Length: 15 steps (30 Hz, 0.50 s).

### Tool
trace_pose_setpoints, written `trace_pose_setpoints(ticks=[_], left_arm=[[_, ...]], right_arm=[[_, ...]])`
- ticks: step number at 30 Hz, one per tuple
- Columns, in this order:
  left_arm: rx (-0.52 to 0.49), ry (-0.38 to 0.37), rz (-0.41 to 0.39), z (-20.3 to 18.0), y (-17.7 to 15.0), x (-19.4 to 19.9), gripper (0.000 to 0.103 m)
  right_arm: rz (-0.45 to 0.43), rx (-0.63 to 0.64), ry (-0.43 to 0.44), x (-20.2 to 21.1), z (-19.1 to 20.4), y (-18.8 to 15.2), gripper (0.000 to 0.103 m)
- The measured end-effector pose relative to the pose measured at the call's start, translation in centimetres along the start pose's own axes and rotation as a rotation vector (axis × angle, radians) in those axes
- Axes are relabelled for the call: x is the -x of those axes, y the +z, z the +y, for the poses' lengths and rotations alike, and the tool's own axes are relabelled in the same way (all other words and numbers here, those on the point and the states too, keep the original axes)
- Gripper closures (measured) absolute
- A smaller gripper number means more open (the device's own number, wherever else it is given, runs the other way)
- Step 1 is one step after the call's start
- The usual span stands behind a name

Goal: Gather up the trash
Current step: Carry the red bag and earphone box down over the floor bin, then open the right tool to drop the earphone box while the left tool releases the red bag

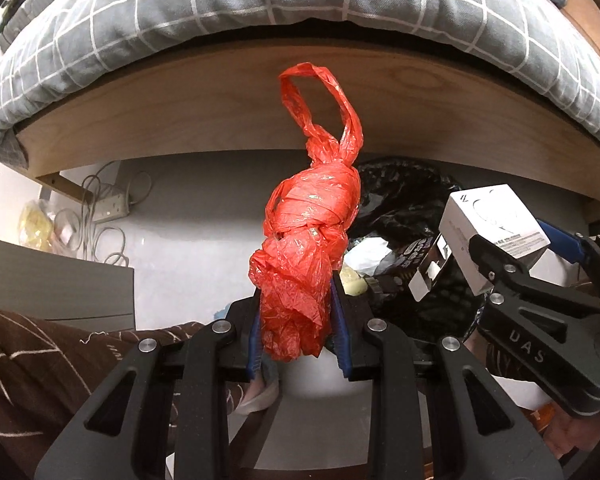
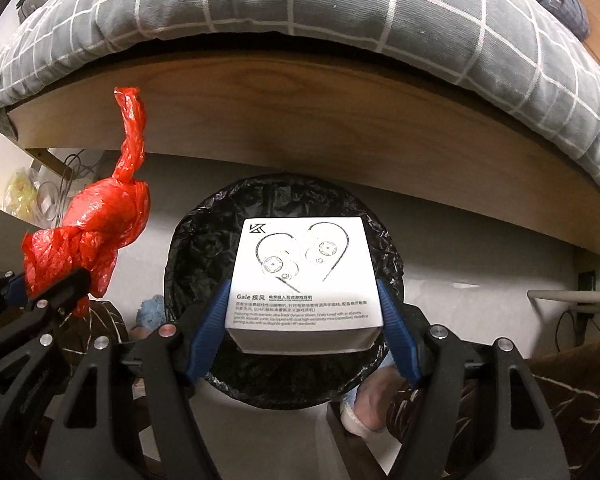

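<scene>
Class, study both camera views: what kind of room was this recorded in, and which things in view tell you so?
Most likely a bedroom. A grey checked quilt hangs over a wooden bed frame, a power strip with tangled cables lies on the floor beneath it, and a bin lined with a black bag stands beside the bed.
</scene>
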<state>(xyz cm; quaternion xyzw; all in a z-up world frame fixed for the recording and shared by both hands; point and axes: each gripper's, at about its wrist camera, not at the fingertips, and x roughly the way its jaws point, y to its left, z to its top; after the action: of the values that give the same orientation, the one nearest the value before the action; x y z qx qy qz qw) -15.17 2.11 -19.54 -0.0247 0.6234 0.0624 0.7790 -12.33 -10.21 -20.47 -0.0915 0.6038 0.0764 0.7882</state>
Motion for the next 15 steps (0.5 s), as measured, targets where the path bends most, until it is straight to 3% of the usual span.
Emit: trace_pose_setpoints(ticks=[1,7,15], left_arm=[[0.0,0.0,0.0,0.0,0.0,0.0,0.075],[-0.006,-0.001,-0.004,-0.3,0.1,0.0,0.075],[-0.044,-0.016,-0.013,-2.0,0.7,0.3,0.075]], right_arm=[[-0.001,0.001,-0.005,0.0,0.0,0.0,0.027],[-0.032,0.013,-0.028,0.5,-0.4,0.0,0.009],[-0.036,-0.018,-0.062,1.1,-3.1,-0.2,0.007]])
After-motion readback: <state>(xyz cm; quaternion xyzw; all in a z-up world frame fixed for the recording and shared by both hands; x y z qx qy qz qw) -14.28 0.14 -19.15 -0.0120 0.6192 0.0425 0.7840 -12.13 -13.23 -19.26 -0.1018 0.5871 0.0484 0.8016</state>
